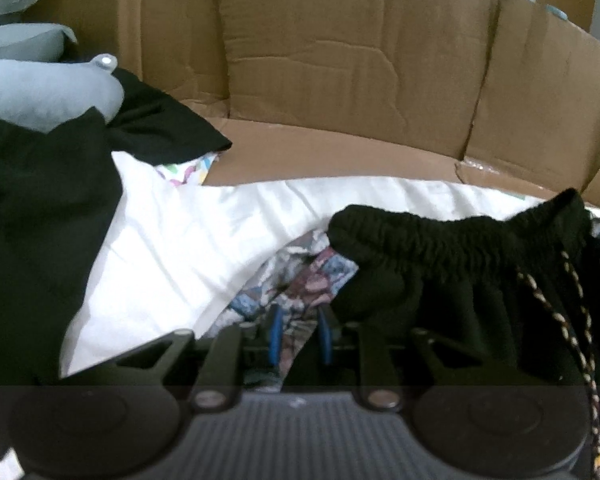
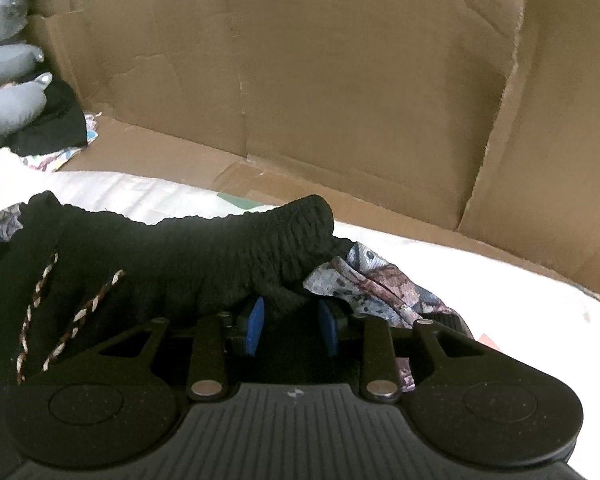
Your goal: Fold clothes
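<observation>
Black shorts (image 2: 180, 248) with gathered waistband lie on white sheet (image 1: 172, 240), over patterned cloth (image 1: 300, 280). Right gripper (image 2: 290, 328) jaws clamped on waistband fabric. Left gripper (image 1: 300, 336) jaws slightly apart, over patterned cloth, beside waistband end. Cardboard wall (image 1: 340, 60) behind.

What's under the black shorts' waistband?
Under the black shorts a patterned cloth pokes out, lying on a white sheet. How far the cloth runs beneath is covered.
</observation>
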A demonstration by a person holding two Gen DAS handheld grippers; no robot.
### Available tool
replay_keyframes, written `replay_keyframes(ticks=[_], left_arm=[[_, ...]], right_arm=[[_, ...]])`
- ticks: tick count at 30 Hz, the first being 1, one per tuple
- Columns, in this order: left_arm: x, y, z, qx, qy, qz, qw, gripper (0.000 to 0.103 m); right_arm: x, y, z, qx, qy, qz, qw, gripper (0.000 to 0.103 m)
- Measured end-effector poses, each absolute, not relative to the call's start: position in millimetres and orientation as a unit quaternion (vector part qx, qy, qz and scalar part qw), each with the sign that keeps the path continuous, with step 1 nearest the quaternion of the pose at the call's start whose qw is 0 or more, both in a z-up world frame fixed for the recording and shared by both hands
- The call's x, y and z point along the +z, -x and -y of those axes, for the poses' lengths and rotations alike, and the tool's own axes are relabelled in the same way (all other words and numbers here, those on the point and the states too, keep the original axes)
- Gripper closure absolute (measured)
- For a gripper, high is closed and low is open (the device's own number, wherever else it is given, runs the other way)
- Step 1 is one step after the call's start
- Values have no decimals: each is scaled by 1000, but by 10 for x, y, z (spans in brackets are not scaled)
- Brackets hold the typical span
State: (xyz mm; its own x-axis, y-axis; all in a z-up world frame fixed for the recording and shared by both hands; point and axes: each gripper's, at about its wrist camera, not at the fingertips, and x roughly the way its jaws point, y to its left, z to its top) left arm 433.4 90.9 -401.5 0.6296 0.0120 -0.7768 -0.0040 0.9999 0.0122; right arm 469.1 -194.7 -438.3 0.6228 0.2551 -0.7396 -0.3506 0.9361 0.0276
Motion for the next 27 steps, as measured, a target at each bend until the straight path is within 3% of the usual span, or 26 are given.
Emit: replay_keyframes(ticks=[9, 12, 18, 24, 27], left_arm=[[-3936, -4261, -979, 12, 17, -438, 899, 81], [-3859, -4185, -1005, -13, 16, -445, 895, 64], [-3638, -3986, -1128, -27, 11, -447, 894, 43], [-3415, -3823, -1306, -23, 10, -446, 895, 36], [-3298, -3733, -1421, -16, 14, -447, 894, 34]], right_arm=[[-4272, -4663, 2047, 166, 63, -405, 897, 66], [-4170, -4596, 2146, 168, 26, -407, 898, 66], [-3897, -4414, 2151, 178, 24, -392, 902, 66], [-3653, -4303, 2054, 187, 35, -406, 894, 62], [-3530, -4250, 2004, 190, 45, -419, 887, 55]])
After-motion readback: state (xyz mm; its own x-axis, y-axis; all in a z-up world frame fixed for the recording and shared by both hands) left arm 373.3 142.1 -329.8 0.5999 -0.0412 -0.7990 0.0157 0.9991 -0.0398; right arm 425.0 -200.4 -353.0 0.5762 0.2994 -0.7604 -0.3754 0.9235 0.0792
